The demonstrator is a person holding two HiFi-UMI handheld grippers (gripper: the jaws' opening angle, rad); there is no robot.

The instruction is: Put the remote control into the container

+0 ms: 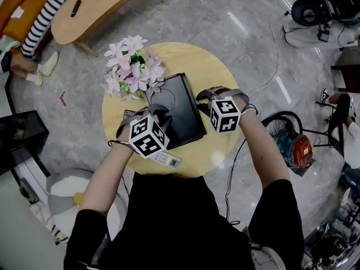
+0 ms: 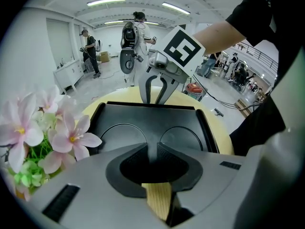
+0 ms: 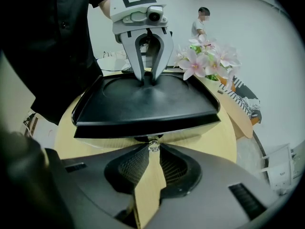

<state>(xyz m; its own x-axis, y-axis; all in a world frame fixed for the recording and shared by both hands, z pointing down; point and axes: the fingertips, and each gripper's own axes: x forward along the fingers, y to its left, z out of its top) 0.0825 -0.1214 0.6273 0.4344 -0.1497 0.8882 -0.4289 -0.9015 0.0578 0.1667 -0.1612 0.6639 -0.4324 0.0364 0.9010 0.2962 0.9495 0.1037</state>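
Observation:
A flat black container (image 1: 183,108) with two round outlines pressed into it sits over the round yellow table (image 1: 208,66). My left gripper (image 1: 160,112) is shut on its near-left rim, and my right gripper (image 1: 205,97) is shut on the opposite rim. In the right gripper view the container (image 3: 147,104) hangs slightly above the tabletop, my right gripper (image 3: 153,147) pinches its edge, and the left gripper (image 3: 148,80) grips the far side. A white remote control (image 1: 167,161) lies on the table under my left wrist, partly hidden by it.
Pink artificial flowers (image 1: 132,66) stand on the table's back left, close to the container. A wooden bench (image 1: 95,7) carries a dark remote (image 1: 76,7). A black box (image 1: 19,131), cables and a red tool (image 1: 295,148) lie on the floor around.

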